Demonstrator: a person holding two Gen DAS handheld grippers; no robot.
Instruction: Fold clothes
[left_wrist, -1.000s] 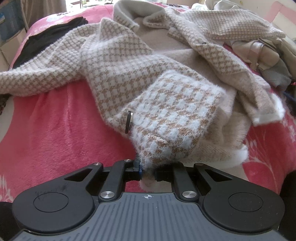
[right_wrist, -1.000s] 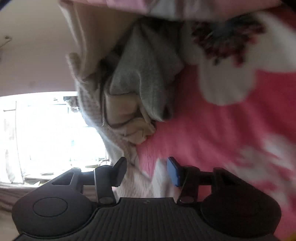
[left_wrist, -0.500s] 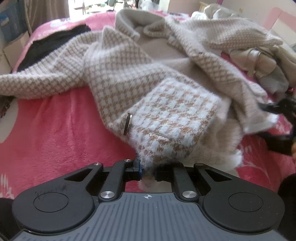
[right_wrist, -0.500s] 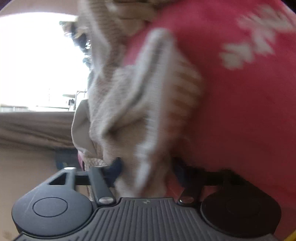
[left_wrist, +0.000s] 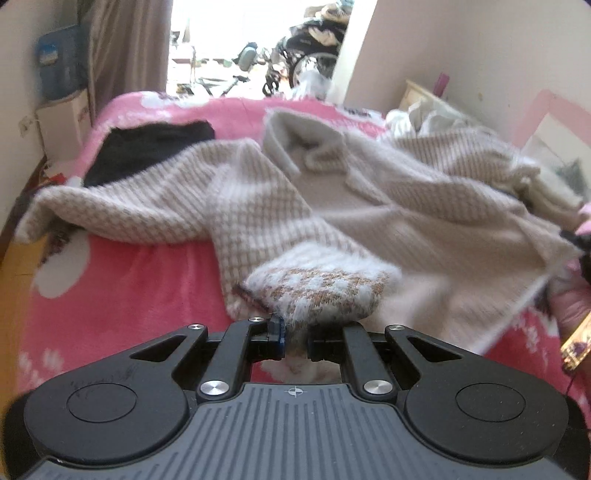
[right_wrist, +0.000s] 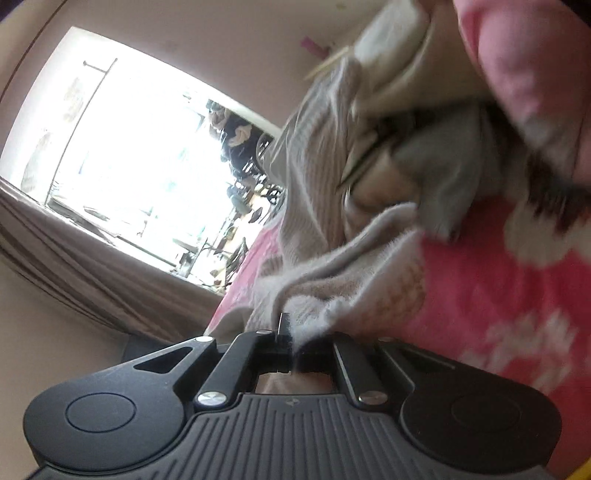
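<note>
Left wrist view: the left gripper (left_wrist: 295, 338) is clamped on the fuzzy houndstooth hem corner of the beige cardigan (left_wrist: 332, 206), fabric bunched between its pads.
Right wrist view: the right gripper (right_wrist: 291, 349) has just been closing, and its jaws now pinch the cardigan's other fluffy edge, with cloth between them.
Cardigan's place: spread open across the pink floral blanket (left_wrist: 122, 291), collar far from the camera, one sleeve trailing toward the black garment (left_wrist: 147, 155); the hem sags between the two grips.
Nearby: a heap of other clothes (right_wrist: 436, 162) lies just beside the right-hand edge.
Step in hand: raising both hem corners to start the fold, as I judge it.
Doing it well: keep both corners level and the hem taut, lift evenly, and steer clear of the heap so nothing else drags along.
</note>
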